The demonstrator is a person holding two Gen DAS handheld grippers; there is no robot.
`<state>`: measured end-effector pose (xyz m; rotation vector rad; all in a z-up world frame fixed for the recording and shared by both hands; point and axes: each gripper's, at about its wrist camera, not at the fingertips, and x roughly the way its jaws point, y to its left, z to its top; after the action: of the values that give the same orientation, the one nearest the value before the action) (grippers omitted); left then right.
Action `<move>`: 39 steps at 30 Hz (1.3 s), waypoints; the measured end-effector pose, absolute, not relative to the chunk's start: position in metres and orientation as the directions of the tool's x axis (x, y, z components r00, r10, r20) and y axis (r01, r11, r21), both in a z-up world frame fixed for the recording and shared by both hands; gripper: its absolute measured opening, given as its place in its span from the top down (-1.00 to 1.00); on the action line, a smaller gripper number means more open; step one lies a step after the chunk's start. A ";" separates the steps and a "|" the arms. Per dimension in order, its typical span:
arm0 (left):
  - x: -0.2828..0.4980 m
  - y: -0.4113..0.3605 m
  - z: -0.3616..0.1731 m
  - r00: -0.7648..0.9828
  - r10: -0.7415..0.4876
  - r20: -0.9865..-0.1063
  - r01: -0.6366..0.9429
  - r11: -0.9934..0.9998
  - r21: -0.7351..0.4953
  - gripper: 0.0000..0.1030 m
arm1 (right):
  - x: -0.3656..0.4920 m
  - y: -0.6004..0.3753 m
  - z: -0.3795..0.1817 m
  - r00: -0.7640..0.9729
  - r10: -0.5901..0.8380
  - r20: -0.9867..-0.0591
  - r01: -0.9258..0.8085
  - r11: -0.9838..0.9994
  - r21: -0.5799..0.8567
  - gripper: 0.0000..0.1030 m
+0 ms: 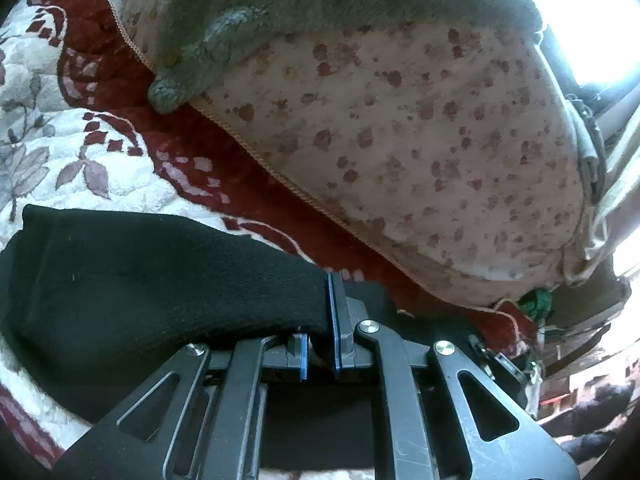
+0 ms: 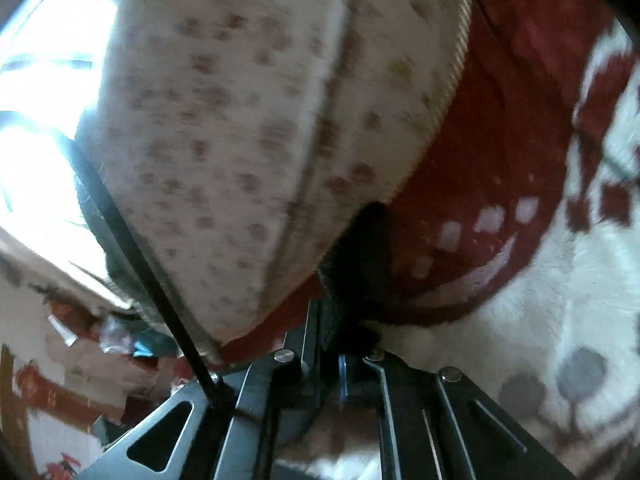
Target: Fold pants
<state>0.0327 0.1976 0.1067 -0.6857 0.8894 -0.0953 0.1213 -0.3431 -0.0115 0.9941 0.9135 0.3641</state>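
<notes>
The black knit pants (image 1: 152,280) lie on a red and white floral bedspread (image 1: 80,152) in the left wrist view, spread to the left. My left gripper (image 1: 320,320) is shut on a fold of the pants at its blue-padded fingertips. In the right wrist view, my right gripper (image 2: 332,320) is shut on a narrow bunch of the same black pants (image 2: 356,260), which sticks up between the fingers above the bedspread (image 2: 520,300). That view is blurred.
A large cream pillow with reddish flower print (image 1: 400,140) lies just ahead of both grippers; it also fills the right wrist view (image 2: 240,140). A grey knitted garment (image 1: 240,40) lies on its far side. A bright window (image 1: 580,12) is at the right.
</notes>
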 end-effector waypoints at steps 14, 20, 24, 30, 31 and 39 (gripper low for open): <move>-0.056 0.160 0.073 0.627 -0.228 -0.745 -0.097 0.926 -0.365 0.86 | -0.035 -0.393 0.020 0.599 0.630 -0.495 0.079 0.568 0.819 0.91; -0.062 0.175 0.038 0.596 -0.191 -0.780 -0.177 0.916 -0.360 0.86 | -0.065 -0.400 -0.036 0.589 0.630 -0.507 0.206 0.489 0.847 0.91; -0.064 0.178 0.039 0.607 -0.181 -0.774 -0.181 0.917 -0.356 0.86 | -0.069 -0.392 -0.013 0.594 0.632 -0.497 0.142 0.526 0.838 0.91; -0.064 0.183 0.027 0.593 -0.184 -0.784 -0.219 0.900 -0.376 0.86 | -0.067 -0.371 -0.022 0.527 0.636 -0.564 0.142 0.588 0.796 0.90; -0.064 0.185 0.028 0.592 -0.192 -0.783 -0.219 0.897 -0.385 0.85 | -0.068 -0.369 -0.026 0.503 0.628 -0.593 0.147 0.614 0.775 0.90; -0.101 0.227 0.063 0.657 -0.164 -0.736 -0.237 0.882 -0.407 0.46 | -0.074 -0.365 0.032 0.524 0.481 -0.703 0.098 0.786 0.611 0.52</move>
<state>-0.1012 0.2273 0.0632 -0.5043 0.8631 0.0433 -0.0742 -0.3647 0.0322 0.6517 1.0099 0.2496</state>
